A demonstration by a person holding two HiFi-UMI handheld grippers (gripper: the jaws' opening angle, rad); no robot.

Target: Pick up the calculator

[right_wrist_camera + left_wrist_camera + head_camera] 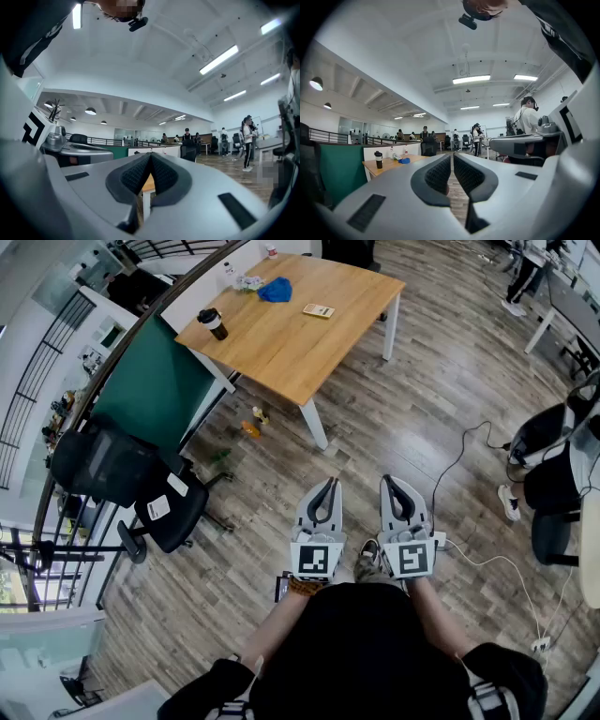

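Observation:
The calculator (319, 310), a small tan slab, lies on the far side of the wooden table (309, 352) in the head view. Both grippers are held level in front of the person's body, well short of the table and over the wood floor. The left gripper (330, 483) is shut with nothing between its pads, and the right gripper (389, 481) is shut and empty too. In the left gripper view the jaws (453, 157) meet, with the table (389, 165) far off at the left. In the right gripper view the jaws (150, 157) are closed, with the table edge (146, 183) behind them.
A black cup (213, 322) and a blue cloth (276, 290) share the table. A green partition (155, 385) and a black office chair (141, 484) stand at the left. Small items (251, 423) lie under the table. Cables (469, 456) and chairs (553, 484) are at the right.

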